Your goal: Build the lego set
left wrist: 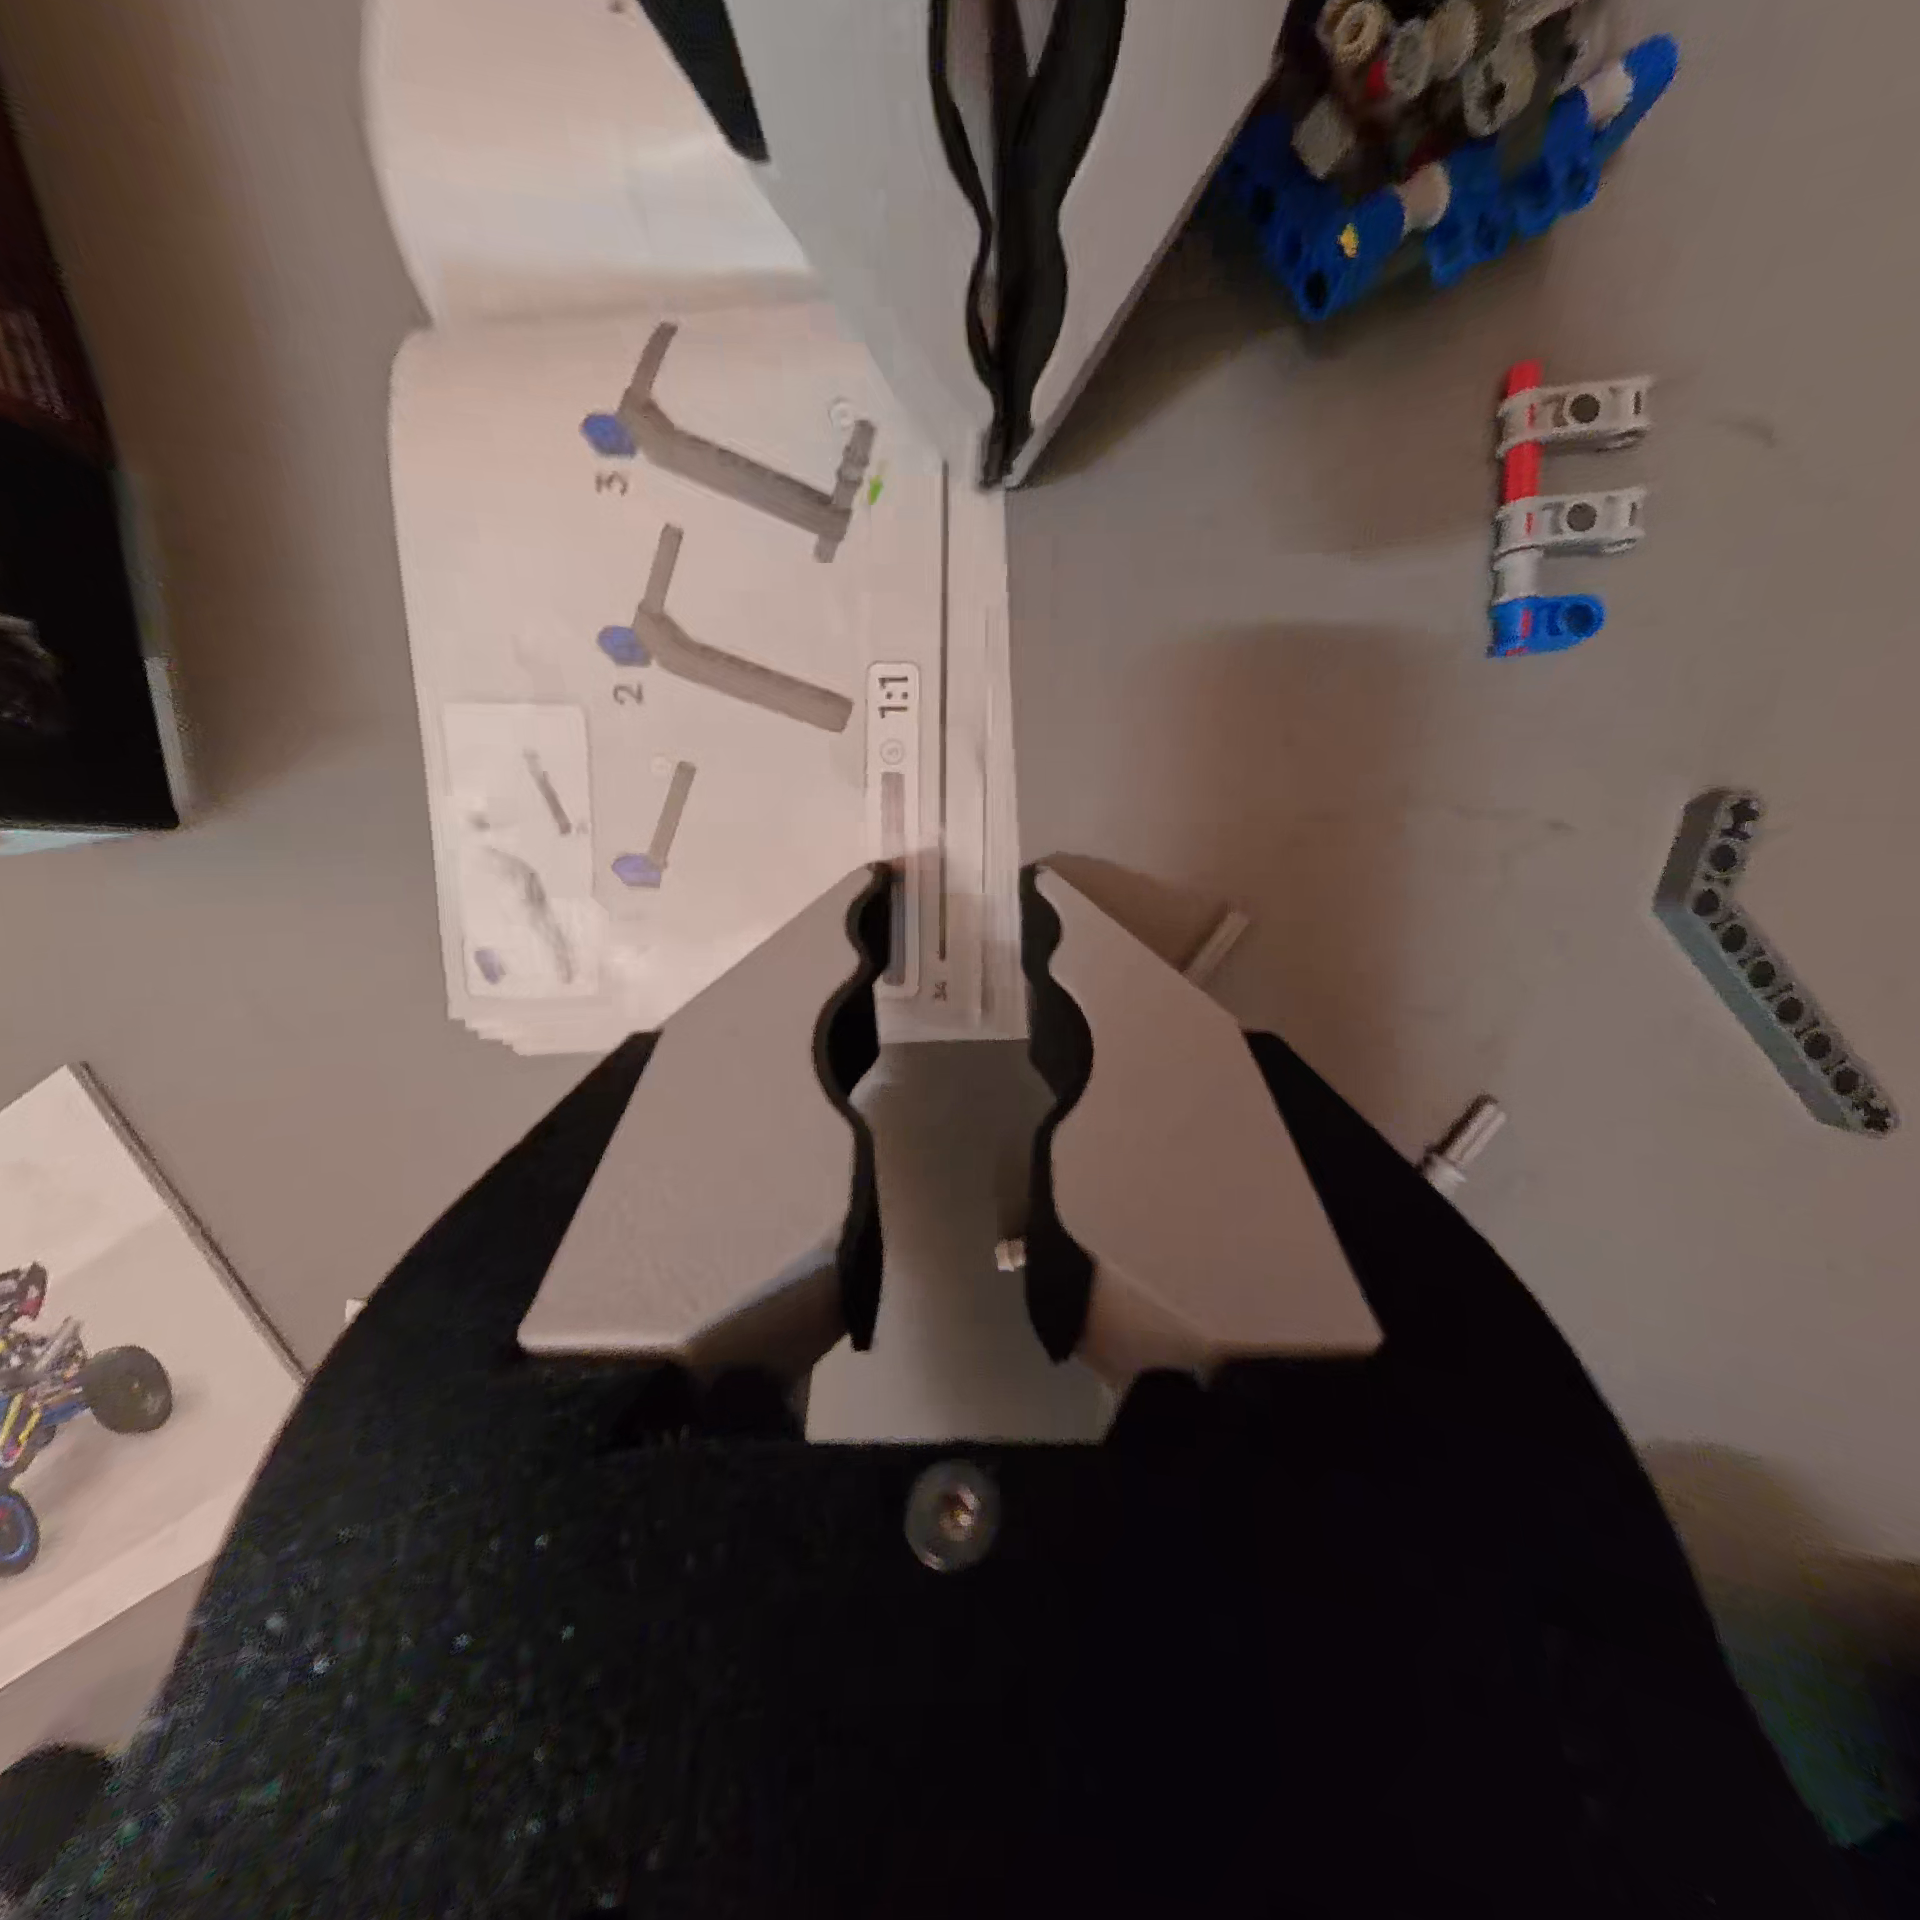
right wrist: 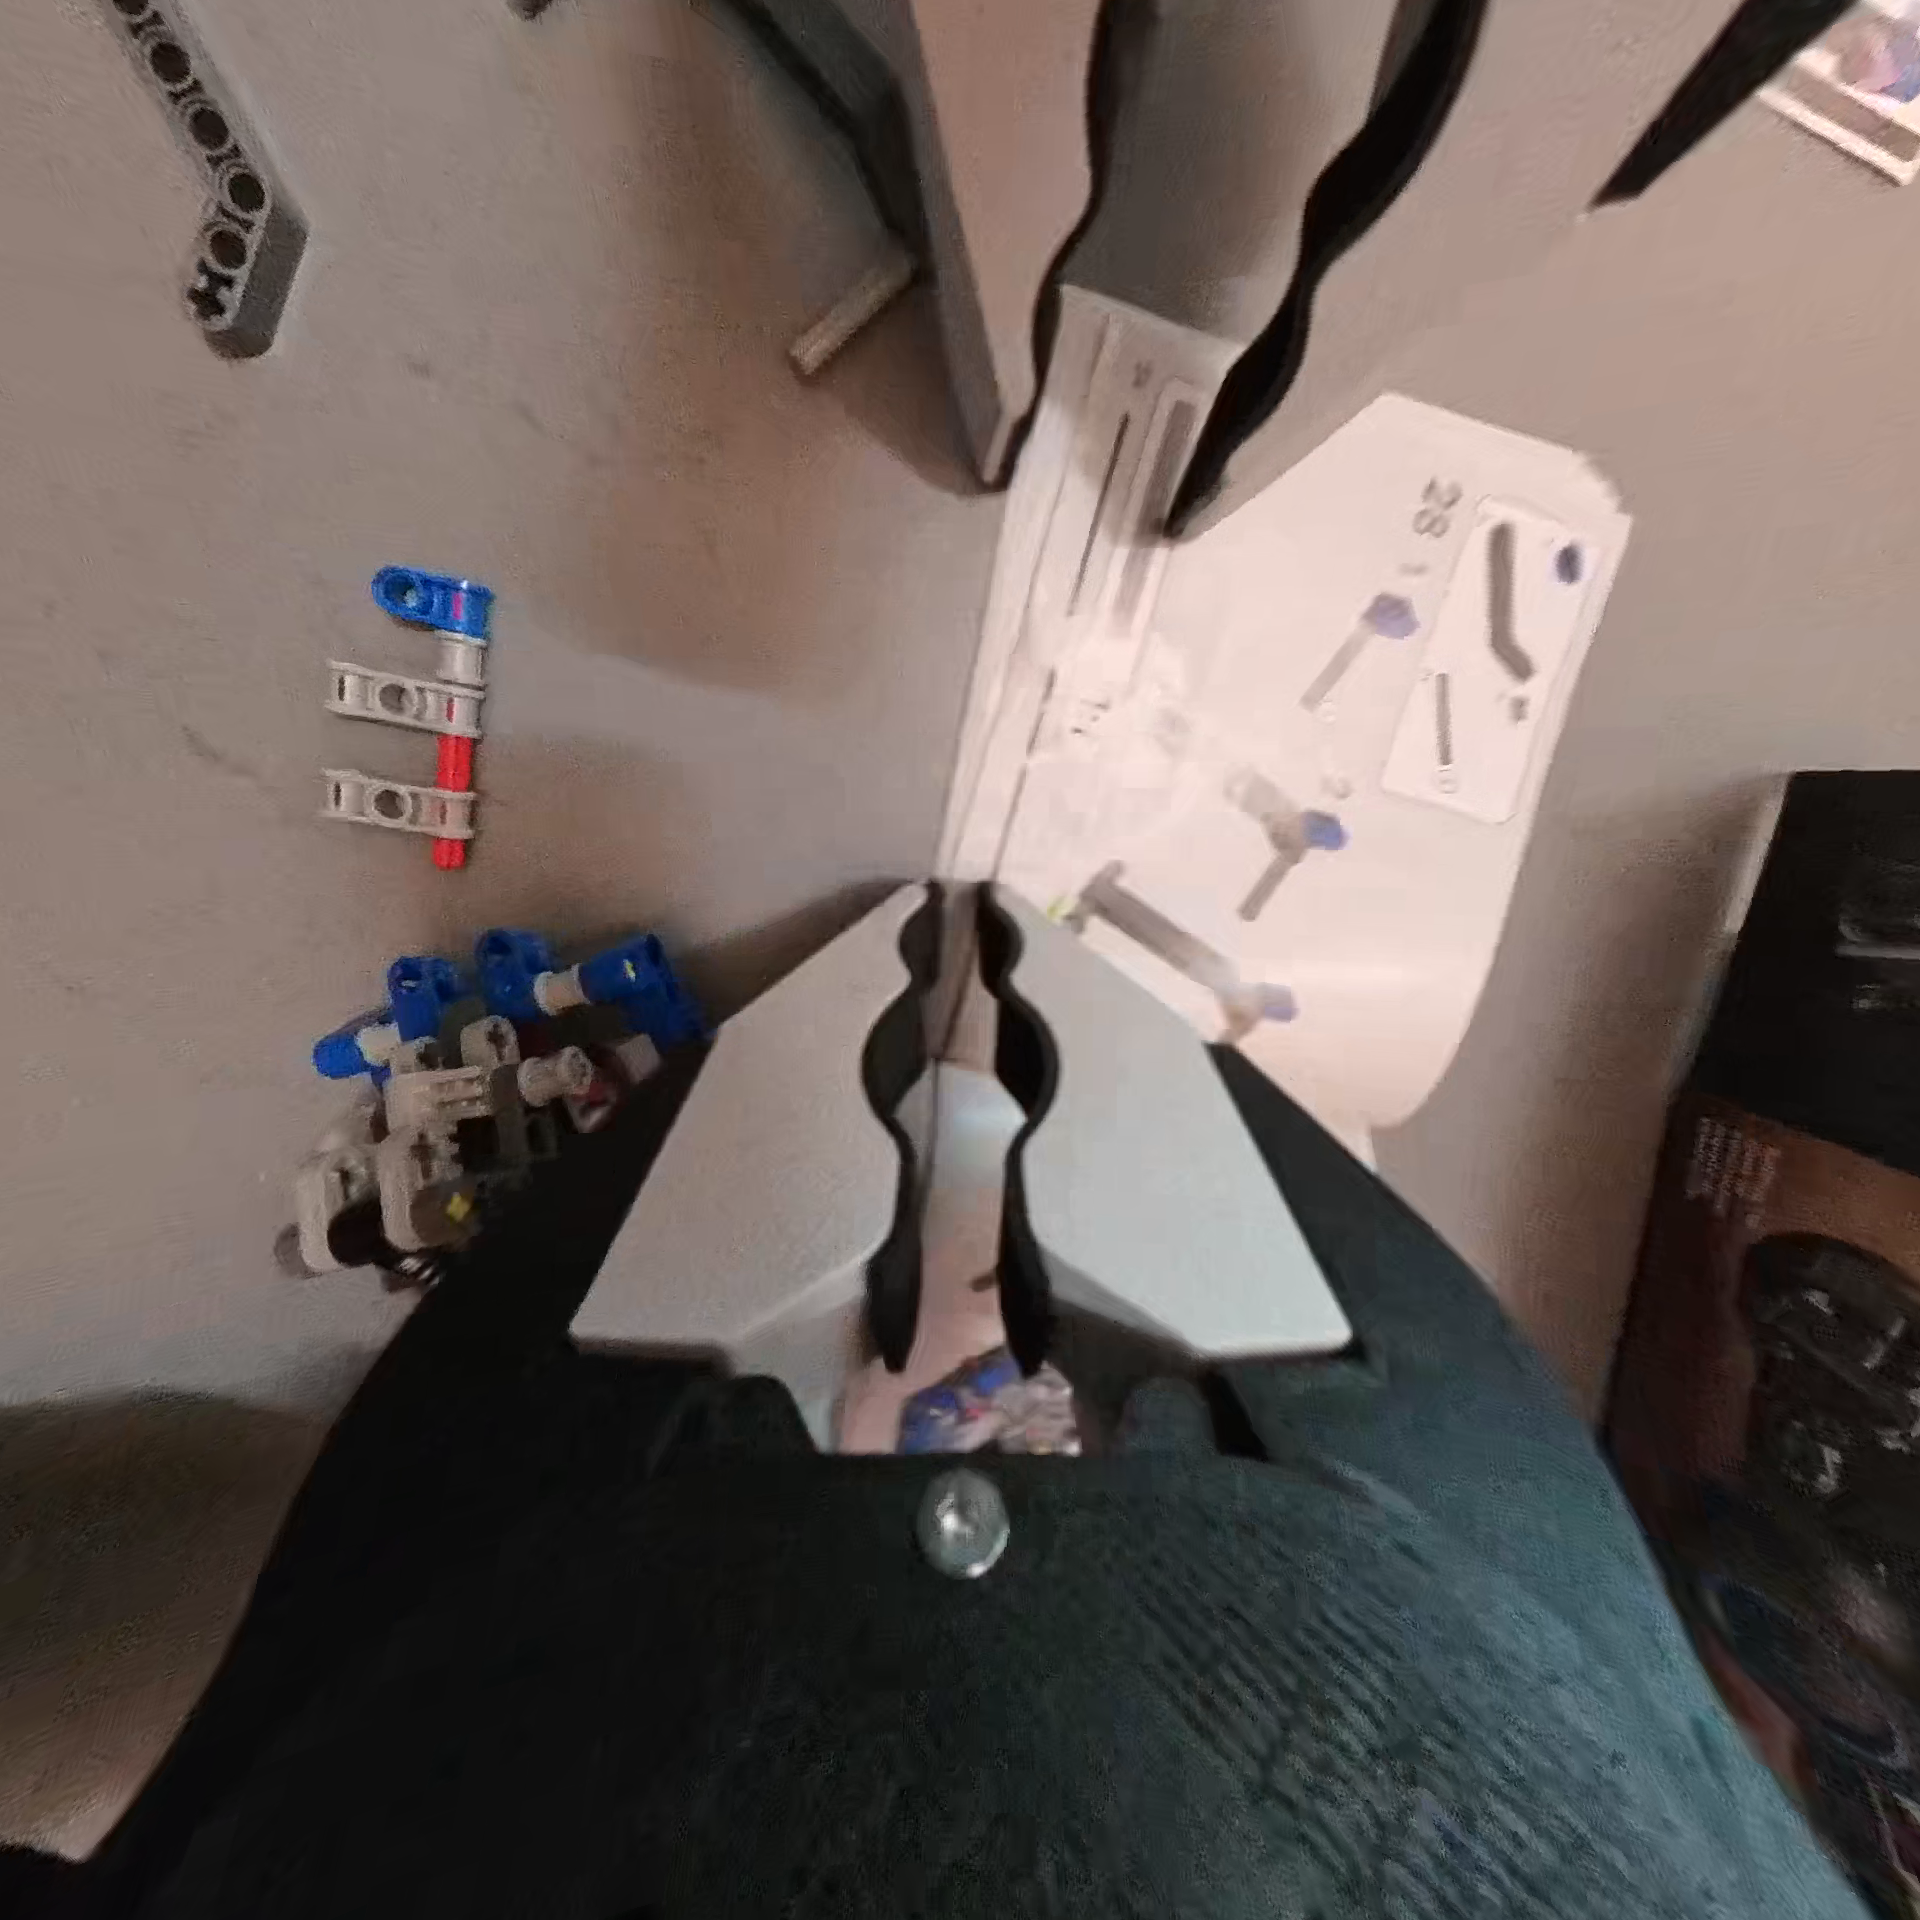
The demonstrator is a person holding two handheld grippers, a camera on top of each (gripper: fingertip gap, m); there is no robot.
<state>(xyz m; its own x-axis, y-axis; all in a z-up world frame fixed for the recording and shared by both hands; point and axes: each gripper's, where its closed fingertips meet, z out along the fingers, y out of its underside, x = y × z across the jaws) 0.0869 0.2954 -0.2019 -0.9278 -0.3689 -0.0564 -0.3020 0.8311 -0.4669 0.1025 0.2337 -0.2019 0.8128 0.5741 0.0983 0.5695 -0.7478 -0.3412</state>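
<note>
An open instruction booklet (left wrist: 727,623) lies on the grey table and also shows in the right wrist view (right wrist: 1299,727). My left gripper (left wrist: 958,883) is open, with its tips over the booklet's near right edge; it shows from the far side in the right wrist view (right wrist: 1086,499). My right gripper (right wrist: 951,899) faces it and is shut on the booklet's page edge; it shows in the left wrist view (left wrist: 992,457). The page curls up beside it. A blue and grey assembly (left wrist: 1455,156) (right wrist: 488,1070), a red axle with grey connectors (left wrist: 1538,509) (right wrist: 426,717) and a grey bent beam (left wrist: 1766,966) (right wrist: 208,177) lie beside the booklet.
Small grey pins (left wrist: 1465,1138) and a short axle (left wrist: 1216,940) (right wrist: 847,317) lie near the left gripper. A dark box (left wrist: 62,623) (right wrist: 1766,1143) stands beyond the booklet. A second booklet with a car picture (left wrist: 104,1351) lies at the near left. Spacing between my two grippers at the tips: around 7 cm. The left tips stand about 4 cm off the short axle (right wrist: 847,317). My left wrist view (left wrist: 1206,958) looks at it from another angle.
</note>
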